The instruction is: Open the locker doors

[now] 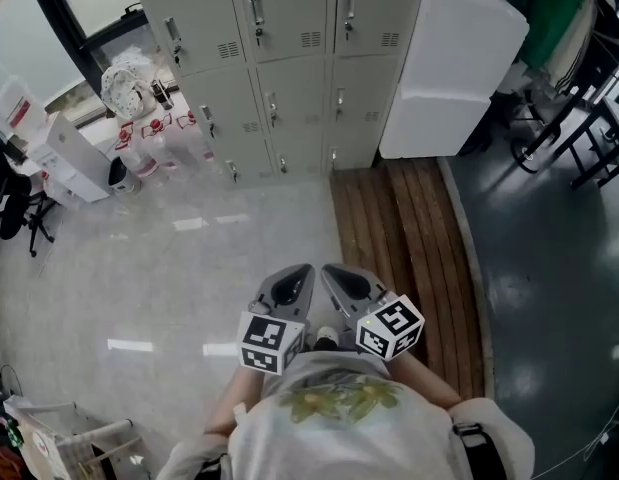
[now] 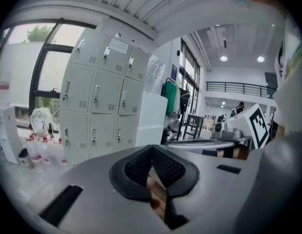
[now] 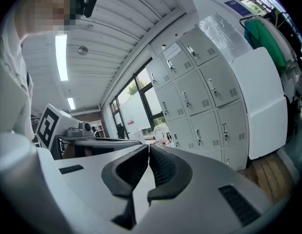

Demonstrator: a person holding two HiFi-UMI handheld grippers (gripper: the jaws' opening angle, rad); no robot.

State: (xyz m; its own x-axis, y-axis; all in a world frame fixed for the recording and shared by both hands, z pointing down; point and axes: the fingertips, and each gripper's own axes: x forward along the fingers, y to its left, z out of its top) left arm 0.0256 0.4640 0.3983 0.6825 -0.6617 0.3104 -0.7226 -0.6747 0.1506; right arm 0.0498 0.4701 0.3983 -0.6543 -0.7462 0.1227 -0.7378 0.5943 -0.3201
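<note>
At the far left, against the wall, a plastic bag (image 1: pixel 124 88) and a cluster of bottles (image 1: pixel 161 146) sit on the pale floor. Just to their right stands the bank of grey lockers (image 1: pixel 279 58). Every locker door in view lies flush and shut, each with its small latch handle (image 1: pixel 257 13) on the left edge. To the right of the lockers, touching their side, is a plain white cabinet (image 1: pixel 444 68), and a strip of wooden boards (image 1: pixel 399 238) runs from its foot back toward the person. Near the person's body, well apart from the lockers, the two tools are held side by side. The left gripper (image 1: pixel 297 276) has its ribbed pads pressed together at the tips with nothing between them. Just to its right, the right gripper (image 1: pixel 334 276) is likewise closed on itself and empty. Both point roughly toward the lockers across open floor. By my reading the task has not begun, since no door is ajar and no handle has been touched or reached. All of it is left to do: crossing to the lockers, parting a claw, catching a latch and swinging each door out in turn.
</note>
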